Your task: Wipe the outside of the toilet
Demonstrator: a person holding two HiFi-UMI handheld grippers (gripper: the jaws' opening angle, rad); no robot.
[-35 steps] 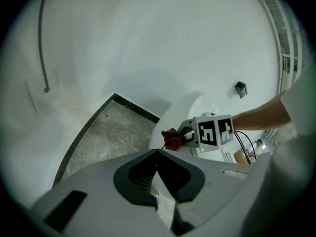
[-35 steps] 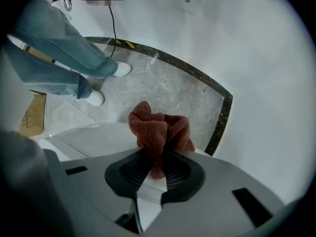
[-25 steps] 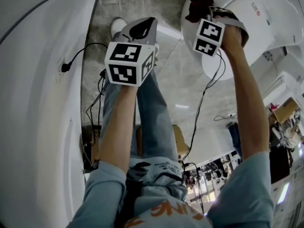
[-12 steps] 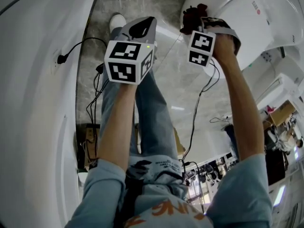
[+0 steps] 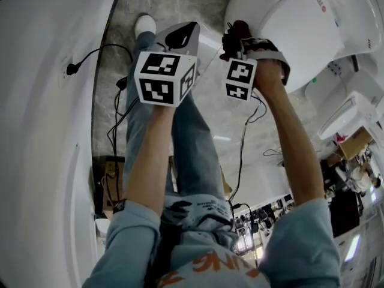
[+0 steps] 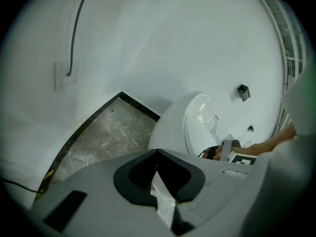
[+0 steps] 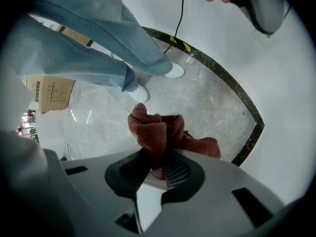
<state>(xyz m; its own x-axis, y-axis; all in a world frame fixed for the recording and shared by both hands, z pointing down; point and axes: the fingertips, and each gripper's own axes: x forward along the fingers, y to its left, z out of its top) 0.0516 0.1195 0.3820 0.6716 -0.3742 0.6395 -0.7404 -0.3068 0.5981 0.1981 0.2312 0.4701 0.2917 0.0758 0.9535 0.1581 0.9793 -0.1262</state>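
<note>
Floor point(image 5: 174, 5), toilet point(image 5: 288, 29) cropped, right hand-held gripper point(image 7: 159, 158) clenching cloth point(image 7: 155, 127), left hand-held gripper point(image 6: 158, 179) seemingly closed

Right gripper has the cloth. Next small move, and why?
Probably ease the right gripper toward the toilet until the cloth presses on its outer shell. The jaws are shut on the cloth, but that gripper's own view shows only floor beyond the cloth, and the head view puts the cloth just at the toilet's left edge.
</note>
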